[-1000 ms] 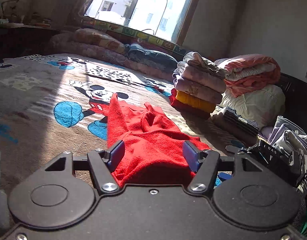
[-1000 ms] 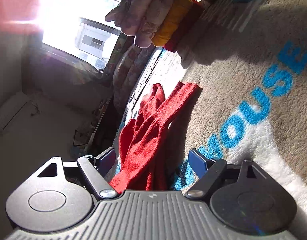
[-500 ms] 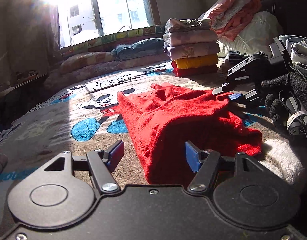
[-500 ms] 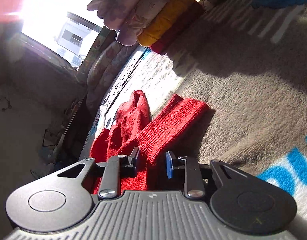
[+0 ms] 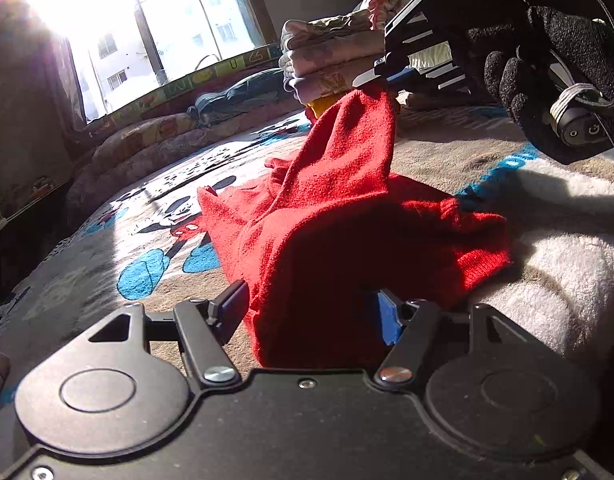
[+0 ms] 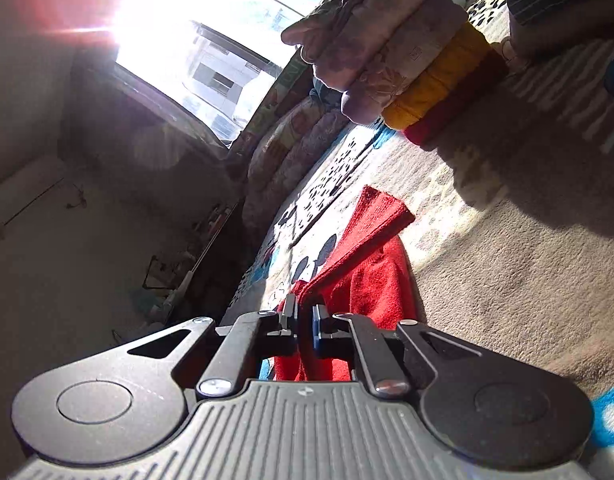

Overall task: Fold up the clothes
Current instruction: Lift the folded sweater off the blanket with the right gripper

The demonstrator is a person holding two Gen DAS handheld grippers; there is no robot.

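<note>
A red knit garment [image 5: 347, 216] lies crumpled on a cartoon-print blanket [image 5: 147, 240]. My left gripper [image 5: 311, 310] is open low at the garment's near edge, with cloth lying between its spread fingers. In the left wrist view my right gripper [image 5: 381, 76], held by a black-gloved hand [image 5: 547, 64], pinches one end of the garment and holds it up off the bed. The right wrist view shows the right gripper [image 6: 303, 322] shut on the red garment [image 6: 371, 276], which hangs from its fingers down to the blanket.
A stack of folded clothes [image 6: 407, 56], pink over yellow and red, stands at the back of the bed, also seen as the stack [image 5: 327, 68] behind the raised cloth. Rolled quilts [image 5: 155, 144] line the bright window [image 5: 155, 36]. Loose bedding lies right.
The right gripper closed on one end of the red garment and lifted it off the bed. The left gripper swung to face the garment from its near edge and stayed open.
</note>
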